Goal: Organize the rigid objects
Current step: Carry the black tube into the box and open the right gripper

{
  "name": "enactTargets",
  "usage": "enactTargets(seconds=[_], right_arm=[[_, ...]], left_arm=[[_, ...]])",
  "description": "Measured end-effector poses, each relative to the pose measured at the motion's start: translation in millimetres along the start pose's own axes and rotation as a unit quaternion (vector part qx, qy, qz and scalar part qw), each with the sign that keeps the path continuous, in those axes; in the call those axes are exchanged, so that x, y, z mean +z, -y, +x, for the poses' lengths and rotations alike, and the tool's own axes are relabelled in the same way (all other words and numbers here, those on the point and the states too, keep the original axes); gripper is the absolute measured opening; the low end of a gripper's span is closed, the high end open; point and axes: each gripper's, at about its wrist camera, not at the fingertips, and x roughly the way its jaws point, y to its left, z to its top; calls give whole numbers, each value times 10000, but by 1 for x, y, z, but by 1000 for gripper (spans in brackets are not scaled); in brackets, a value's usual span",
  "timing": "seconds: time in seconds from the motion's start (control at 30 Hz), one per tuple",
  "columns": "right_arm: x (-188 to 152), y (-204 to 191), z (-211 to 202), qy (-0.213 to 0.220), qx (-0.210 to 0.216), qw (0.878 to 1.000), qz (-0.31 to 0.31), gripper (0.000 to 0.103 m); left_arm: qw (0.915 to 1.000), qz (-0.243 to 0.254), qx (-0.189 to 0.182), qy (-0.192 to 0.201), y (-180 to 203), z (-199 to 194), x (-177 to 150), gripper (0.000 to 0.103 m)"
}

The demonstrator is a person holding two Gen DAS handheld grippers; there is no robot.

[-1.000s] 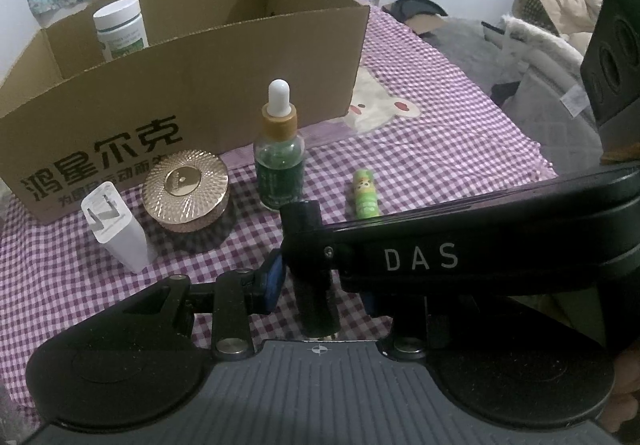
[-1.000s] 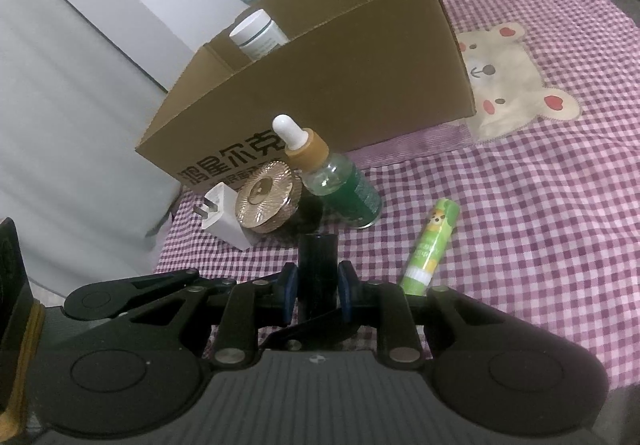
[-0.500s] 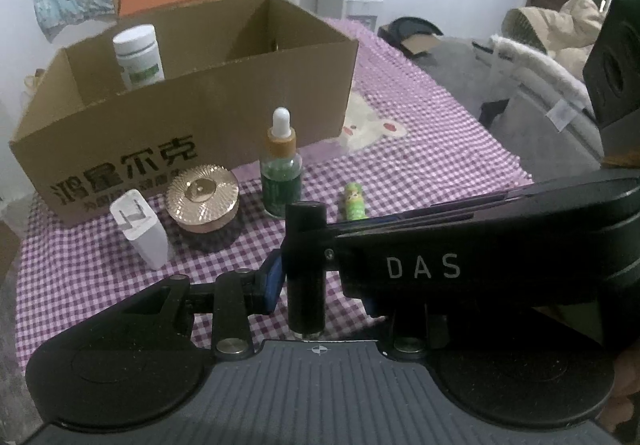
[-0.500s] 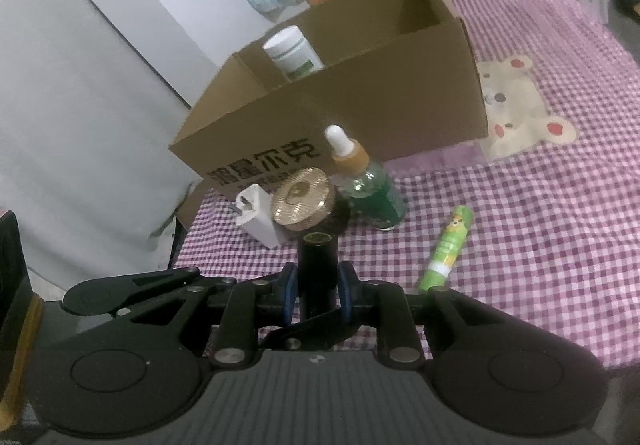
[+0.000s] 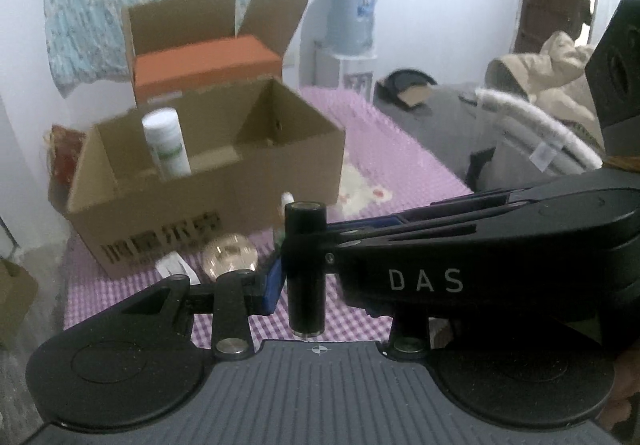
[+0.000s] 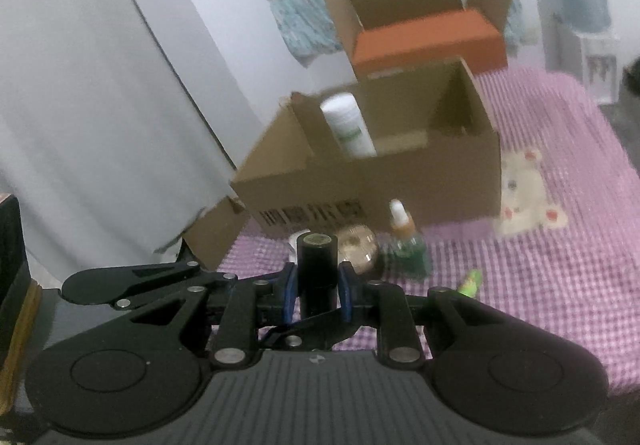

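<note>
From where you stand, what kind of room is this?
Probably a room in someone's home. There is a water dispenser by the wall, a coat heaped on grey furniture, and a checked cloth with a bear print under the box.

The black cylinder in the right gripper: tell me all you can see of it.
The black cylinder is a smooth dark tube, plastic by its look, with a round greenish end cap facing up. It stands upright, clamped at mid-height between the blue pads of the right gripper, above the purple checked cloth. Only the pads touch it.
</note>
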Motion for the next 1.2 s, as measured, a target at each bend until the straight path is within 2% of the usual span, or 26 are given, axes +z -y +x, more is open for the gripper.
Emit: enactTargets(seconds=[0.3, 0.43, 0.53, 0.77, 0.9, 1.03, 1.2], right_arm=[[47, -29, -17, 436, 268, 9974, -513, 24], [81, -35, -9, 429, 469, 9957, -680, 24], [110, -33, 7, 278, 619, 9953, -693, 24], [167, -10, 70, -452, 830, 9947, -393, 24], [187, 18, 125, -1047, 884, 9905, -77, 24], [190, 50, 178, -1613, 877, 9825, 311, 24], [185, 79, 223, -2101, 756, 9735, 490, 24]], left_arm=[[9981, 96, 292, 530, -15, -30, 46, 38], [9975, 108, 422, 559, -28, -31, 73, 38], [9982, 27, 409, 432, -44, -22, 92, 38], [9986, -281, 290, -333, -87, 33, 128, 38], [9936, -572, 178, -959, -111, 83, 136, 38], [9848, -791, 59, -1547, -128, 132, 135, 38], [9762, -777, 70, -2025, -133, 178, 135, 38]])
